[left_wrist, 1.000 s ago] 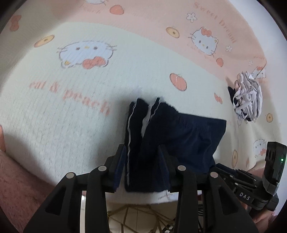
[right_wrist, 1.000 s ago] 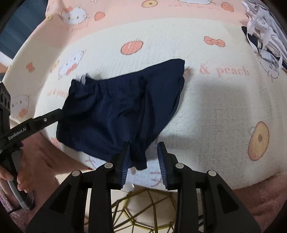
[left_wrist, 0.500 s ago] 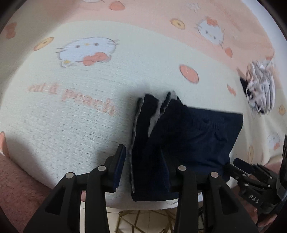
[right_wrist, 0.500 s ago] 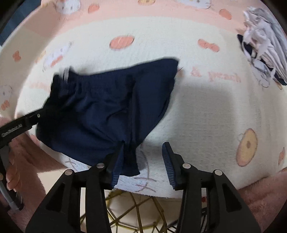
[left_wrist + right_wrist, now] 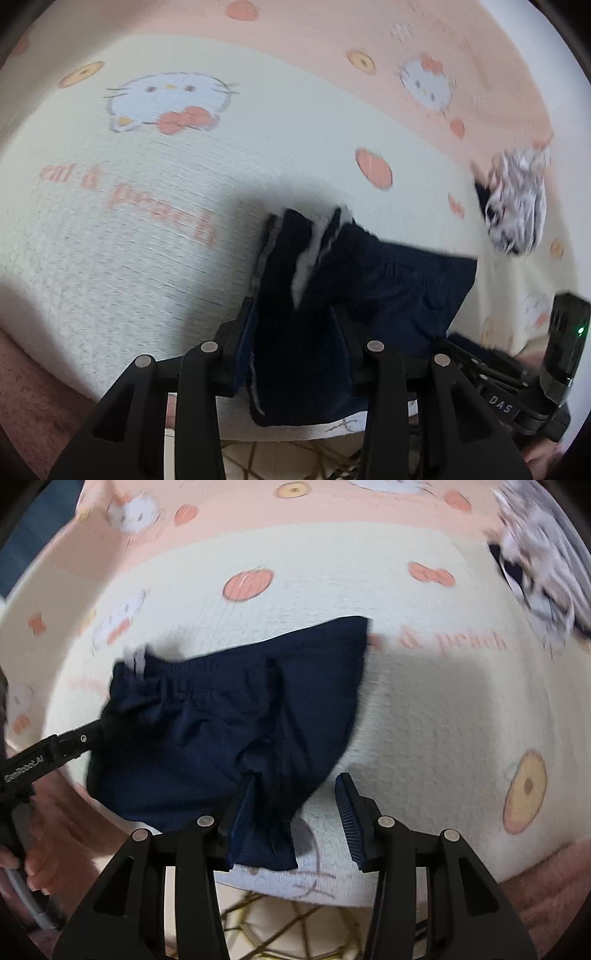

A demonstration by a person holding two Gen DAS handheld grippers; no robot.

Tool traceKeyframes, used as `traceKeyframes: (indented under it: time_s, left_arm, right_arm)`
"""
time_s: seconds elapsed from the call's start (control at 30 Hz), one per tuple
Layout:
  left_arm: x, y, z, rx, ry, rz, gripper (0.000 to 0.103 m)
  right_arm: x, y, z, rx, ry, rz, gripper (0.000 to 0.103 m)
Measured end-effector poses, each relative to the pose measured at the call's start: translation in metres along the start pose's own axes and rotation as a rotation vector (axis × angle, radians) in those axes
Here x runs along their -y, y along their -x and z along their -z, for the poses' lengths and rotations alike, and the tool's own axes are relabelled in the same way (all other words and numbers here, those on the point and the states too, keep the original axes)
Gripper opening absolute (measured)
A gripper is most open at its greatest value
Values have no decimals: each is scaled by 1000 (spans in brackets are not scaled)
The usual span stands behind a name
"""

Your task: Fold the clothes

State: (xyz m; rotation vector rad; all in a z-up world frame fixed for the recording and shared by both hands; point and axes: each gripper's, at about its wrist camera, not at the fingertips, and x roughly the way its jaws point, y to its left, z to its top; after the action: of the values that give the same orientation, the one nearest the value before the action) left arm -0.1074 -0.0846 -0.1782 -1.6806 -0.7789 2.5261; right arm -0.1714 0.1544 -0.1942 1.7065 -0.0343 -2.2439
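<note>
The navy shorts (image 5: 221, 731) lie on the cream and pink cartoon-print blanket (image 5: 424, 709), near its front edge. The left gripper (image 5: 291, 332) has its fingers around the bunched waistband end of the shorts, with fabric filling the gap between them. The right gripper (image 5: 295, 805) has its fingers spread; the left finger touches the shorts' hem, the right finger stands apart. A crumpled white garment (image 5: 517, 206) lies well apart.

Surface is being covered by cream-and-pink cartoon-cat blanket (image 5: 155, 258) (image 5: 424, 709). Dark navy shorts (image 5: 369, 288) (image 5: 221, 731) are lying spread near front edge. Crumpled grey-white garment (image 5: 517, 206) (image 5: 535, 568) is lying well apart, toward far right.
</note>
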Motion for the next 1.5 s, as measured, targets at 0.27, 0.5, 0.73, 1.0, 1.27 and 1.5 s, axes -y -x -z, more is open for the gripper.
traceKeyframes:
  time_s: [0.27, 0.5, 0.73, 1.0, 1.27, 1.5]
  left_arm:
    - [9, -23, 7, -55, 11, 69, 51]
    - [14, -15, 10, 4, -27, 2, 54]
    - [16, -22, 14, -7, -73, -29, 64]
    - [36, -25, 16, -10, -110, -19, 31]
    - [28, -31, 17, -4, -87, -5, 49]
    - [32, -33, 18, -20, -98, -15, 24]
  right_arm:
    - [-2, -12, 3, -32, -26, -100, 57]
    - [-15, -4, 13, -16, 52, -111, 40]
    - [-3, -10, 6, -6, -54, -110, 54]
    - [-21, -19, 9, -8, -10, -212, 32]
    - [-5, -31, 3, -18, -108, -324, 31]
    - [-21, -39, -1, -31, -35, -341, 14]
